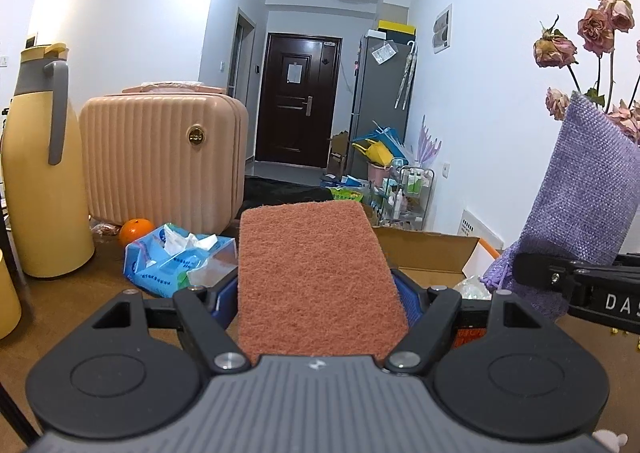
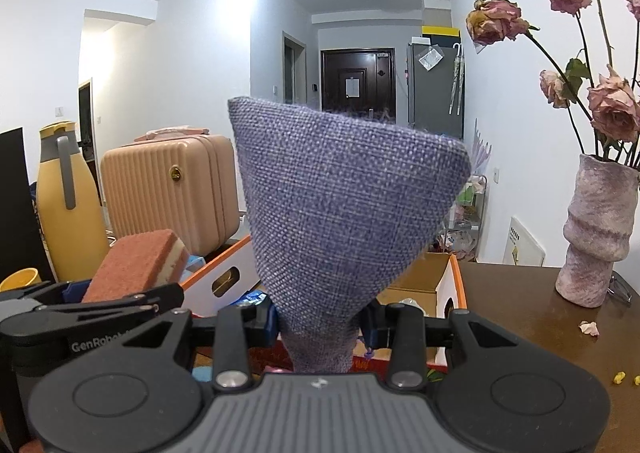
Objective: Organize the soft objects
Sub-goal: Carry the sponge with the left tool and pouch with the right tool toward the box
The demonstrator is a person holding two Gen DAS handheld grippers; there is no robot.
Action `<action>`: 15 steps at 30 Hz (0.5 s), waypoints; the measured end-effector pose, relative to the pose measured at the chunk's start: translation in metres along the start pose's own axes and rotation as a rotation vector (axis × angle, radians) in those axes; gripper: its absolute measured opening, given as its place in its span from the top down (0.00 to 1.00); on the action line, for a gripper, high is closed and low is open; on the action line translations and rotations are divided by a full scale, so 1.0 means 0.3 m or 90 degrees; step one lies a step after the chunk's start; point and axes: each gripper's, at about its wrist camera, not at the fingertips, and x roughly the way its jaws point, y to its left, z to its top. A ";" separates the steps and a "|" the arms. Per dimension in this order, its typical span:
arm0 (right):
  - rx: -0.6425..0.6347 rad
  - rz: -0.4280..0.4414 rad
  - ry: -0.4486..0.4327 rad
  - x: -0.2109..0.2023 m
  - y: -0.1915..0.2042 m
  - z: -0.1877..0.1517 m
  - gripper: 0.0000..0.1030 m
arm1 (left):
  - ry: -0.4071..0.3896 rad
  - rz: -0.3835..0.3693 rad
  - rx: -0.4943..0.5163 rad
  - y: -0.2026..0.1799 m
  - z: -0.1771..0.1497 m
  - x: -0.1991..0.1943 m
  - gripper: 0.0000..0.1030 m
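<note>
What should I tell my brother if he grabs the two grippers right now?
Left gripper: shut on the sponge, held up off the table.
Right gripper: shut on the purple pouch at its neck, also in the air.
The open box sits just ahead, between them.
Done: both soft things picked up.
Left: probably drop each into the box.

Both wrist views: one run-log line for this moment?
left gripper: shut on sponge | right gripper: shut on purple fabric pouch | both held above open cardboard box | nothing placed yet
</note>
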 end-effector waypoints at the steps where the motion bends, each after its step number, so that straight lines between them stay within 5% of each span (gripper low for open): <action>1: -0.001 -0.001 0.002 0.007 -0.002 0.002 0.64 | -0.001 0.000 0.000 -0.003 0.003 0.006 0.26; 15: 0.002 -0.013 0.033 0.096 -0.021 0.027 0.64 | -0.008 -0.011 0.000 -0.036 0.042 0.098 0.26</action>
